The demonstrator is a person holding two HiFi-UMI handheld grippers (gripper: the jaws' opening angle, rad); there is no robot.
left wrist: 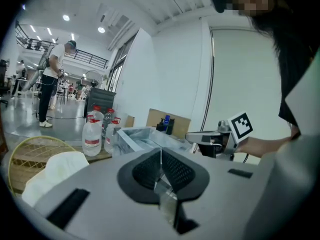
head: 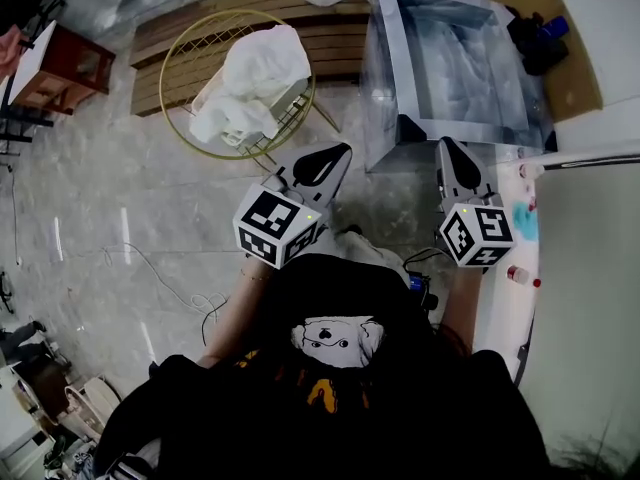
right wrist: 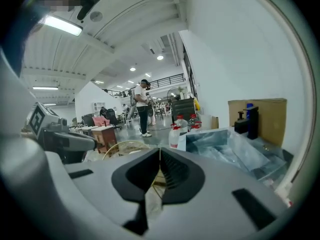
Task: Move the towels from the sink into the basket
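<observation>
As you look down in the head view, the metal sink (head: 385,58) sits ahead of you, and both tools hang just short of its near edge. Your left gripper (head: 328,160) is off the sink's near-left corner, and your right gripper (head: 450,158) is at the near rim. The white towels (head: 255,78) lie heaped in the round wire basket (head: 178,43), which stands just left of the sink.

From the left gripper view, your two dark pads meet in a closed seam with nothing between them. The sink shows just beyond them. Clear bottles (left wrist: 92,136) with red caps stand at the sink's left side, and the towels in the basket lie further left again.

From the right gripper view, you have those jaws pressed together too — empty. The sink lies ahead and to the right, the bottles stand at its far-left corner, and the basket's rim shows left of the sink. A person (right wrist: 142,106) stands well beyond the sink.
</observation>
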